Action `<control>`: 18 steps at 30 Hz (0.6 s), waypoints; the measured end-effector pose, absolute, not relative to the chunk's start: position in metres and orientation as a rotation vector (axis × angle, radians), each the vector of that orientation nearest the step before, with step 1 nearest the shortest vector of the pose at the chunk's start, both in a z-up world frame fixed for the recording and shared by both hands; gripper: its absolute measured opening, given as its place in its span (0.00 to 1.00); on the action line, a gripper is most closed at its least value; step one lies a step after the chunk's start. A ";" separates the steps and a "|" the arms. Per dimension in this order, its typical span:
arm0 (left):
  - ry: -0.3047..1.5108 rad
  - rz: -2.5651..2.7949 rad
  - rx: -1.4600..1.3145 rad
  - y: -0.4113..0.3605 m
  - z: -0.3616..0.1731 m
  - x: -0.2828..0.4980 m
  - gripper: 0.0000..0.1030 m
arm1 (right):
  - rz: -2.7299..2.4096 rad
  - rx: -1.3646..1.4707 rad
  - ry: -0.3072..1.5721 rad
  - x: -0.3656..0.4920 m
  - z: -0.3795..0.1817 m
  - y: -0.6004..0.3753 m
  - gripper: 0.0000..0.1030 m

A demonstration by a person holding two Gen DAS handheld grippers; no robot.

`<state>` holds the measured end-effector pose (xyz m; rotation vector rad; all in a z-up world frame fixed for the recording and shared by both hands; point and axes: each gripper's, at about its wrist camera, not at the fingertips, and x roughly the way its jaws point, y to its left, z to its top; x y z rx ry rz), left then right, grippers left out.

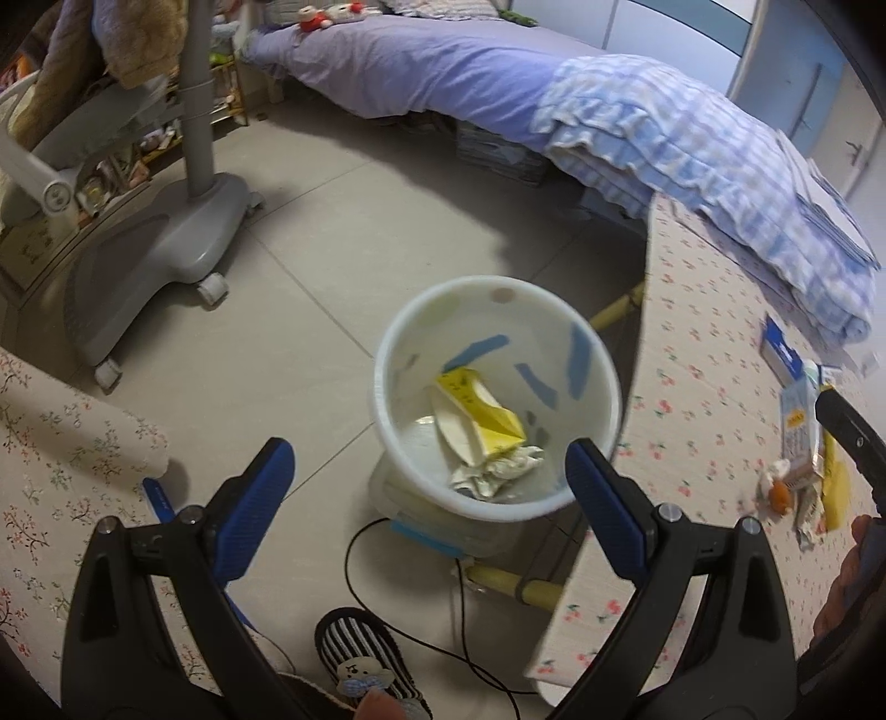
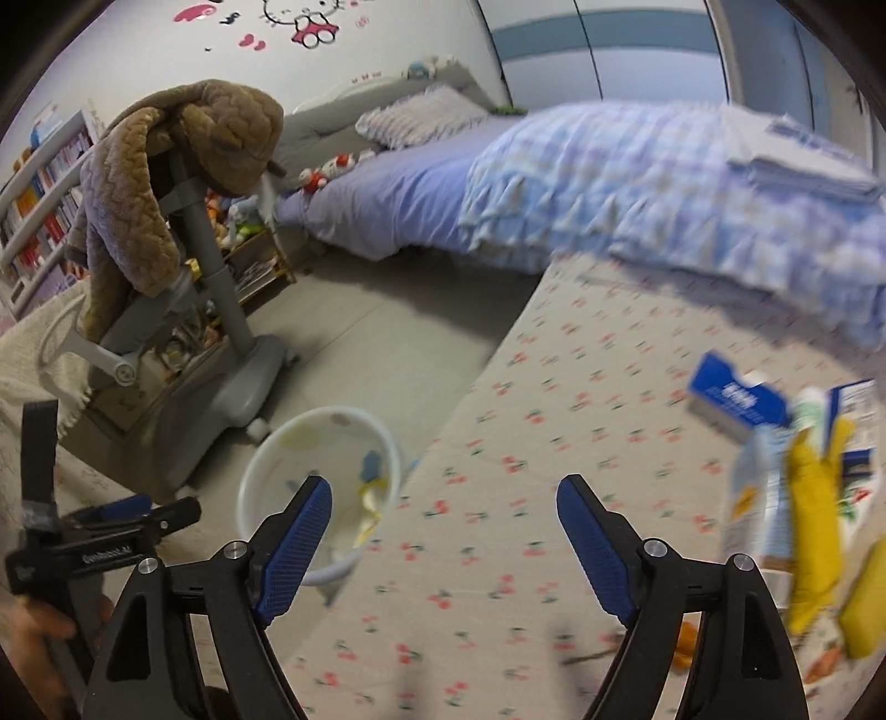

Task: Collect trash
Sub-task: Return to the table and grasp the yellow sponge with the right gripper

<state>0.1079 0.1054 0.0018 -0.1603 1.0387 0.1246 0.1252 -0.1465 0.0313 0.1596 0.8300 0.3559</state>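
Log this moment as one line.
left gripper: open, empty | right gripper: open, empty | white plastic bin: holds yellow carton | wrappers on floral table

Cherry-print desk (image 2: 498,443) carries blue box (image 2: 731,401) and yellow wrappers (image 2: 814,531); tiled floor (image 1: 310,288) carries white bin (image 1: 603,387), striped slipper (image 1: 365,659).

Bedroom surroundings: bed, rolling chair, shelves and floor clutter.

Far ahead of the claw stands a bed (image 1: 443,72) under a lilac sheet, with a blue checked quilt (image 1: 692,155) bunched at its near right end and soft toys (image 2: 326,169) farther up. Ahead to the left, a grey wheeled chair base (image 1: 166,243) carries a brown fleece garment (image 2: 166,183); a bookshelf (image 2: 39,205) lies beyond it. Below, near the claw, a striped slipper (image 1: 365,659) and a black cable (image 1: 354,559) rest on grey floor tiles (image 1: 332,232). Cartoon stickers (image 2: 307,22) mark the wall.
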 end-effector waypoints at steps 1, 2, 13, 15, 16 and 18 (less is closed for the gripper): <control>1.034 0.117 -0.156 0.102 0.003 0.108 0.95 | 0.353 0.150 0.823 0.122 0.032 -0.152 0.85; 1.028 0.108 -0.149 0.097 0.005 0.108 0.95 | 0.351 0.138 0.820 0.120 0.033 -0.159 0.88; 1.020 0.013 -0.106 0.039 0.008 0.113 0.95 | 0.162 0.121 0.845 0.106 0.033 -0.258 1.00; 1.017 -0.001 -0.095 0.029 0.009 0.114 0.95 | 0.115 0.147 0.856 0.104 0.032 -0.279 1.00; 1.013 -0.008 -0.087 0.023 0.010 0.115 0.95 | 0.087 0.167 0.862 0.103 0.030 -0.293 1.00; 1.007 -0.020 -0.073 0.012 0.010 0.116 0.95 | 0.046 0.191 0.867 0.100 0.027 -0.315 1.00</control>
